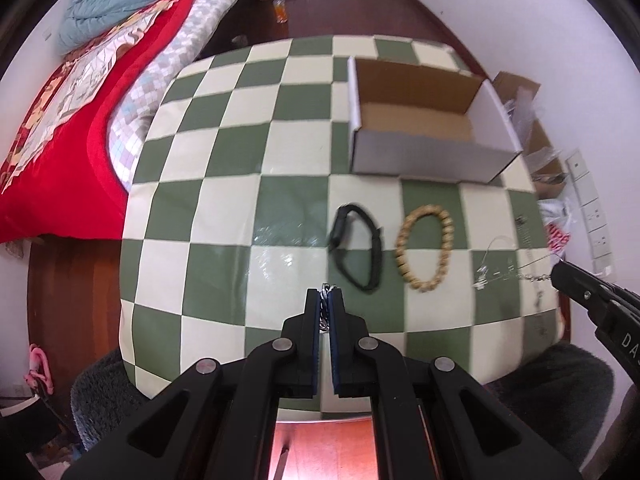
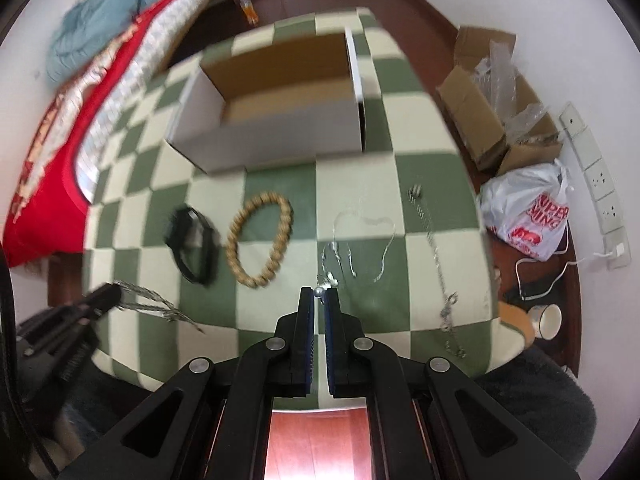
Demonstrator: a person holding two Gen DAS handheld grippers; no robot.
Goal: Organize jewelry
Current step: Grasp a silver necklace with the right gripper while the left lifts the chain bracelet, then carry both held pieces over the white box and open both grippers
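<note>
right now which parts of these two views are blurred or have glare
Left wrist view: the box and black band are motion-smeared, the cloth carries wrinkled glare near its middle, and the left gripper stays sharp. Right wrist view: heavier smear on the box, band and bed; the right gripper is crisp.

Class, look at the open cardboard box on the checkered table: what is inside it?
The cardboard box shows only bare brown floor inside; no jewelry visible. Its near wall hides the front strip of the floor.
</note>
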